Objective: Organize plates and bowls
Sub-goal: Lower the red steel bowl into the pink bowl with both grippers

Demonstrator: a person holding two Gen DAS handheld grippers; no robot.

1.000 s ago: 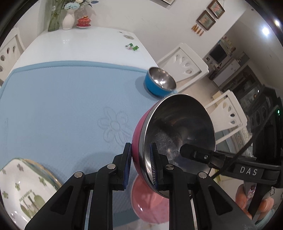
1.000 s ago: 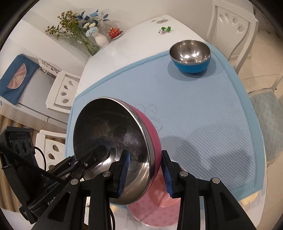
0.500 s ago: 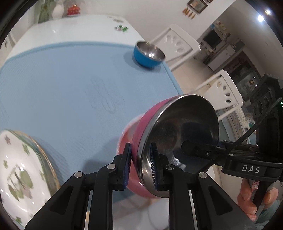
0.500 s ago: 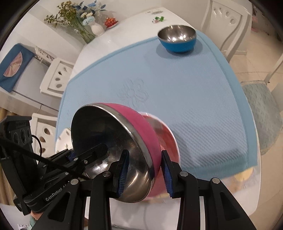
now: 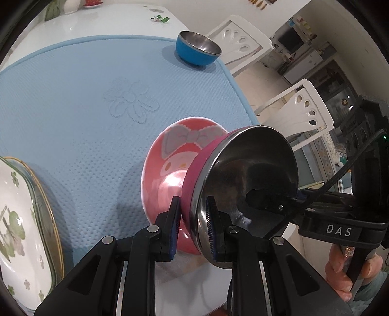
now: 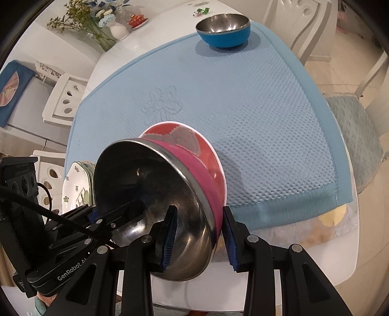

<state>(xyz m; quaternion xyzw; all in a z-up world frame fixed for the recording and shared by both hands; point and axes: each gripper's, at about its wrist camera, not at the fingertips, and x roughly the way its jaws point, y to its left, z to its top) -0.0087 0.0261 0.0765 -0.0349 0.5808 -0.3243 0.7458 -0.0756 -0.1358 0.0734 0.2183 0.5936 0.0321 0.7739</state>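
Note:
Both grippers are shut on the rim of one pink steel bowl [image 5: 245, 179], tilted on its side. My left gripper [image 5: 192, 226] clamps its near rim; my right gripper [image 6: 198, 233] clamps the opposite rim of the pink bowl [image 6: 155, 201]. Just beyond it a red cartoon bowl [image 5: 167, 160] sits at the mat's near edge, also in the right wrist view [image 6: 206, 150]. A blue steel bowl [image 5: 198, 51] stands at the mat's far corner, also in the right wrist view [image 6: 223, 30]. A white flowered plate [image 5: 22, 218] lies at the left.
A blue textured mat [image 5: 73, 97] covers the white table [image 5: 97, 21]. White chairs [image 5: 243, 43] stand along the right side. A vase of flowers [image 6: 107, 26] and a small red dish [image 6: 137, 19] sit at the far end.
Both grippers with the pink bowl have moved back toward the near edge, uncovering more of the red cartoon bowl. The grip on the pink bowl is unchanged.

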